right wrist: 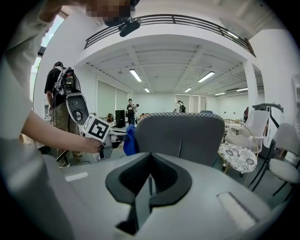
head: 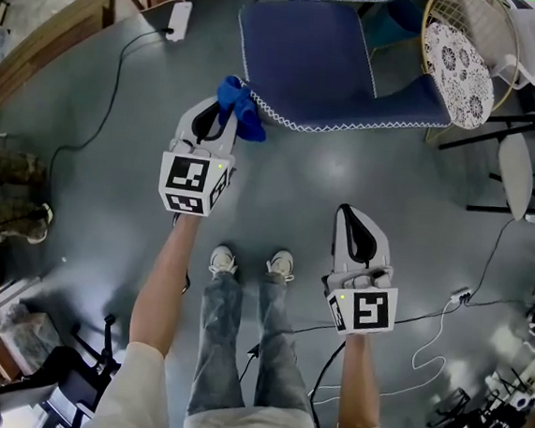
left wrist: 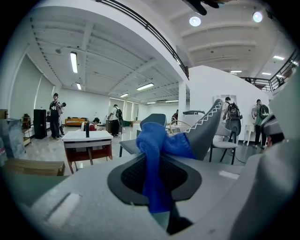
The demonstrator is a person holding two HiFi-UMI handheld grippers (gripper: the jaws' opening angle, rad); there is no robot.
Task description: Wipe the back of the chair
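**Cloth at the chair's corner, stroke to be made**

The left tool (head: 219,111) is clamped tight on a blue cloth (head: 243,110). The fabric is pinched between the jaws and bunched above them, with a tail hanging down in front of the pads. The bunch is held at the left end of the top edge of the chair (head: 301,61), just where the zigzag trim turns the corner. In the right gripper view it is seen against the left side of the grey back. Whether it is actually pressed on or only just beside cannot be told.

The right tool (head: 354,217) is closed with nothing between its jaws. It is held low and well apart from the chair, pointed at the rear of the back.

The step in hand is judged to be the start of the wipe: cloth gripped, chair reached, back surface not yet covered.

For the next move, the bunch would need to be laid flat on the back and drawn across or down it. The grip should be kept firm so the cloth is not dragged out. A light chair may shift under pressure, so steadying from the free tool may be called for.
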